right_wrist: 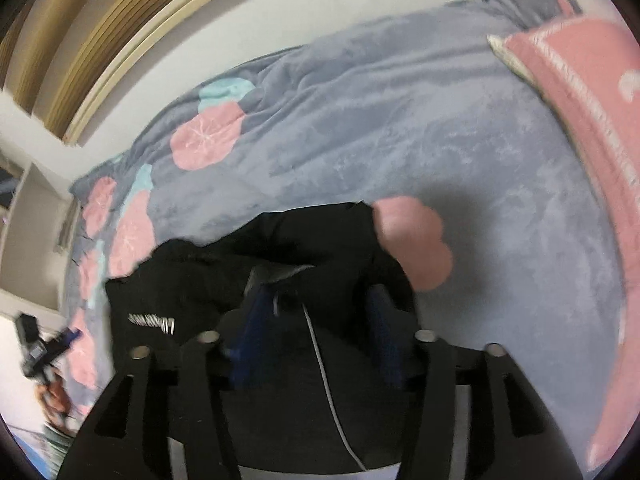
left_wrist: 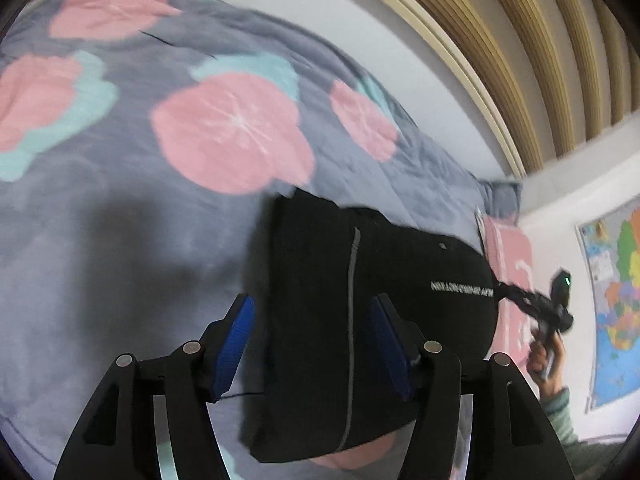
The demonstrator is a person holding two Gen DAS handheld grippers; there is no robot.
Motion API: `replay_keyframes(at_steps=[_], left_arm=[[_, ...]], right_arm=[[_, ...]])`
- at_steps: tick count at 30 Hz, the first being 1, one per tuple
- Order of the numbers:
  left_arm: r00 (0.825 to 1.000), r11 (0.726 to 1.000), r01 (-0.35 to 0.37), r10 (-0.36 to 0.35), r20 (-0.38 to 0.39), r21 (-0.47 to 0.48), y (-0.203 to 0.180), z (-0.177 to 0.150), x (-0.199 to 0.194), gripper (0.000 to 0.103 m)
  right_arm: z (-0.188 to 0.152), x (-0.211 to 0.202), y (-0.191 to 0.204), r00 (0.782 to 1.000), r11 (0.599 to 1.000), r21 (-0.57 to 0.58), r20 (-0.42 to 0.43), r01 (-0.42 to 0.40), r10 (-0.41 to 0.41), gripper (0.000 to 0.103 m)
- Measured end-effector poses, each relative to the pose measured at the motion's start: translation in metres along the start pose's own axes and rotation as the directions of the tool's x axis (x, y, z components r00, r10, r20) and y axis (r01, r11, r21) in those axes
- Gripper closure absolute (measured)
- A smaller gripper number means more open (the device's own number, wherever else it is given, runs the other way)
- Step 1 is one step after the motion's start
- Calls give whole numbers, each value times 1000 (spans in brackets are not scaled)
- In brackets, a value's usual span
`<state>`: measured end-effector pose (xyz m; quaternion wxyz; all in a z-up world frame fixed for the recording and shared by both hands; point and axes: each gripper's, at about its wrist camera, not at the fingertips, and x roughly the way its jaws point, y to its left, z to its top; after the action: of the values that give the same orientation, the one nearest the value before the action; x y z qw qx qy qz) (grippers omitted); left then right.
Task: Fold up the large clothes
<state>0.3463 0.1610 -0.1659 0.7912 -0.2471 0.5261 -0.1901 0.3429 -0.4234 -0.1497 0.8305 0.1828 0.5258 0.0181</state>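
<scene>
A black garment (left_wrist: 360, 320) with a grey seam stripe and white lettering lies folded into a compact block on the grey bedspread (left_wrist: 120, 240). My left gripper (left_wrist: 314, 344) is open, its blue pads on either side of the garment's near part, above it. My right gripper shows far right in the left wrist view (left_wrist: 520, 294), at the garment's edge. In the right wrist view the garment (right_wrist: 200, 292) fills the lower middle. My right gripper (right_wrist: 316, 332) is open with blue pads either side of the black cloth and a white cord.
The bedspread (right_wrist: 440, 140) has pink and teal flower prints. A pink pillow (right_wrist: 592, 120) lies at the bed's head. A wooden slatted panel (left_wrist: 540, 40) and a white wall run along the bed's far side. A coloured map (left_wrist: 616, 300) hangs on the wall.
</scene>
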Motion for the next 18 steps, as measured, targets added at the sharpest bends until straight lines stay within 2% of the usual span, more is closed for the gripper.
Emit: replay_keyframes(at_steps=[3, 8, 12, 14, 18], left_arm=[[1000, 1000, -10, 11, 11, -6, 2, 2, 9, 40], [995, 994, -92, 94, -33, 57, -11, 7, 61, 40], [997, 998, -60, 62, -46, 37, -7, 16, 88, 40], [998, 999, -43, 43, -54, 8, 0, 22, 100, 40], [996, 998, -64, 63, -66, -27, 10, 30, 119, 40]], right_arm=[[-3, 5, 4, 999, 998, -58, 10, 36, -36, 28], [3, 37, 4, 997, 988, -135, 5, 78, -78, 28], [12, 70, -2, 993, 971, -207, 1, 119, -122, 28], [18, 86, -7, 993, 970, -217, -10, 111, -116, 28], [27, 121, -18, 995, 976, -208, -64, 63, -78, 28]])
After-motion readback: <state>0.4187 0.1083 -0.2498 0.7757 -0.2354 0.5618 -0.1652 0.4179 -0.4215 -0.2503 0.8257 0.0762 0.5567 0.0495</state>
